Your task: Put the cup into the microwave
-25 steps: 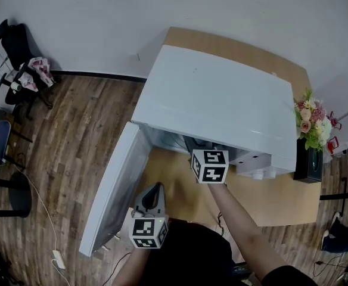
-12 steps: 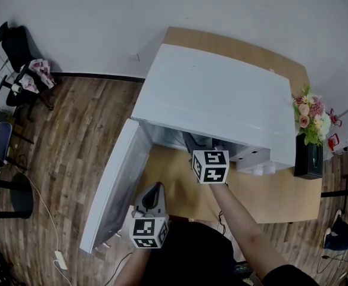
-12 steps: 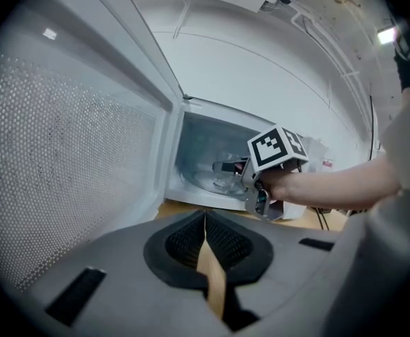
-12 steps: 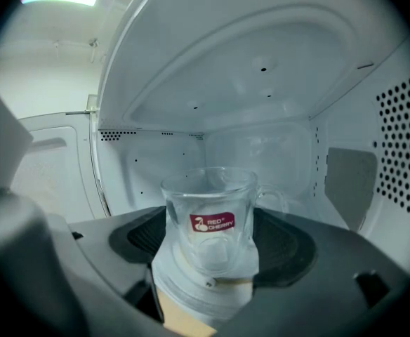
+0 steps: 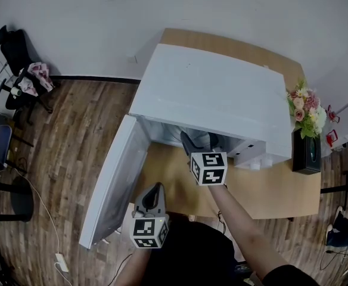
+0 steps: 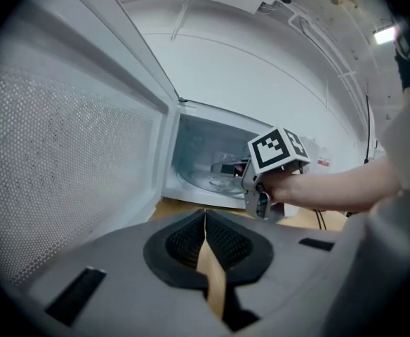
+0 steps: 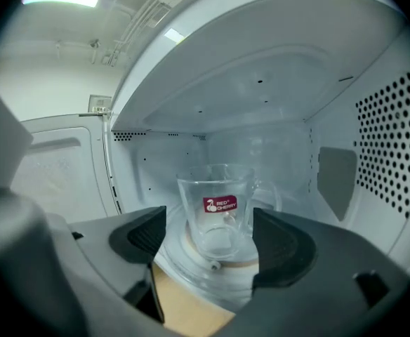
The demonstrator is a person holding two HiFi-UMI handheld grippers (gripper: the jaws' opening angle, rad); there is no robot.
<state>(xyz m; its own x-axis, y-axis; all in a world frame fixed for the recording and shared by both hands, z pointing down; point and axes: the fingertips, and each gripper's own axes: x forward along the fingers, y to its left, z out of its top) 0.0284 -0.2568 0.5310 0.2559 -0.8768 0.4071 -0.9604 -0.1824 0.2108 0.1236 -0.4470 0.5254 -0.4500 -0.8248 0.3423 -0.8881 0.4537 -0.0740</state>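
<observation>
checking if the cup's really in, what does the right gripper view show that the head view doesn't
Only the right gripper view: the cup standing upright on the turntable inside the microwave, and the right gripper open, its jaws apart on either side of the cup.
Only the head view: the left gripper near the open door, plus the table, flowers and floor.
Both: the microwave with its door open and the right gripper reaching into it.
</observation>
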